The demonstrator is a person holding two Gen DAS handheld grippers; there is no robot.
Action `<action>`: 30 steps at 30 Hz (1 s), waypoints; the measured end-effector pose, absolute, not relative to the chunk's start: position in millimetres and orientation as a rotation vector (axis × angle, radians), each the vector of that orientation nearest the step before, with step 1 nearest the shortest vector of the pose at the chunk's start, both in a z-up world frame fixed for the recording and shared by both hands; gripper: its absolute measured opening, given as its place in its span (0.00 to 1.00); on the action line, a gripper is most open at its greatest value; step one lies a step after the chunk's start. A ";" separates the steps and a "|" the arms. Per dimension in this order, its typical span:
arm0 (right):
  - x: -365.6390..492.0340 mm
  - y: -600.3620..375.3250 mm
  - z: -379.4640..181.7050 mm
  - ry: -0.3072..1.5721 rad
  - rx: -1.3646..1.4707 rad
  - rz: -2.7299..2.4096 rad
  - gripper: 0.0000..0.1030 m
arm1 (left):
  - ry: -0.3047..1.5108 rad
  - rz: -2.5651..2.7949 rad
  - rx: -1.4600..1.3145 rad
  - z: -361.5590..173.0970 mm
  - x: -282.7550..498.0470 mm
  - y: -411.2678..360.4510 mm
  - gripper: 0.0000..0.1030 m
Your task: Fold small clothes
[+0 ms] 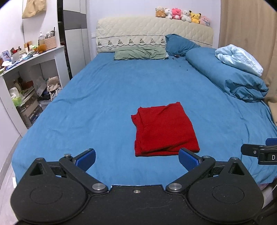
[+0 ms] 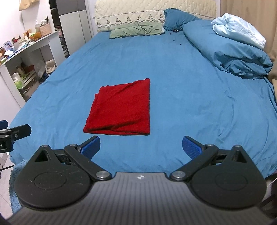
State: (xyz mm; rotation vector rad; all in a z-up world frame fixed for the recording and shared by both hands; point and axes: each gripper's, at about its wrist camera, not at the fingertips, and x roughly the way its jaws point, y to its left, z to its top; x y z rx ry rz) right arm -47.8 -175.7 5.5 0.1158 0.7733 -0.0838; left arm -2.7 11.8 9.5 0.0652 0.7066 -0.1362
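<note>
A red garment [image 1: 164,129] lies folded into a flat rectangle on the blue bed sheet [image 1: 103,97], near the foot of the bed. It also shows in the right wrist view [image 2: 121,109]. My left gripper [image 1: 137,160] is open and empty, held above the bed's near edge just short of the garment's near edge. My right gripper [image 2: 141,147] is open and empty, a little short of the garment and to its right. The right gripper's edge shows at the far right of the left wrist view [image 1: 259,152]; the left gripper's edge shows at the far left of the right wrist view [image 2: 12,135].
A green pillow [image 1: 140,54] and a blue pillow [image 1: 178,45] lie at the headboard. A rolled blue duvet [image 1: 230,77] with a pale blue blanket [image 1: 238,58] lies along the right side. A cluttered white shelf unit [image 1: 29,69] stands left of the bed. Plush toys [image 1: 181,15] sit on the headboard.
</note>
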 end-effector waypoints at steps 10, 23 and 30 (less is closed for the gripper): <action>-46.4 -177.1 5.9 0.774 0.119 -0.096 1.00 | 0.712 -0.144 0.063 6.9 -1.8 11.9 1.00; -46.0 -177.3 7.9 0.769 0.114 -0.097 1.00 | 0.706 -0.152 0.041 9.8 -3.8 17.8 1.00; -45.9 -177.3 9.0 0.765 0.106 -0.099 1.00 | 0.702 -0.149 0.031 10.9 -4.7 17.0 1.00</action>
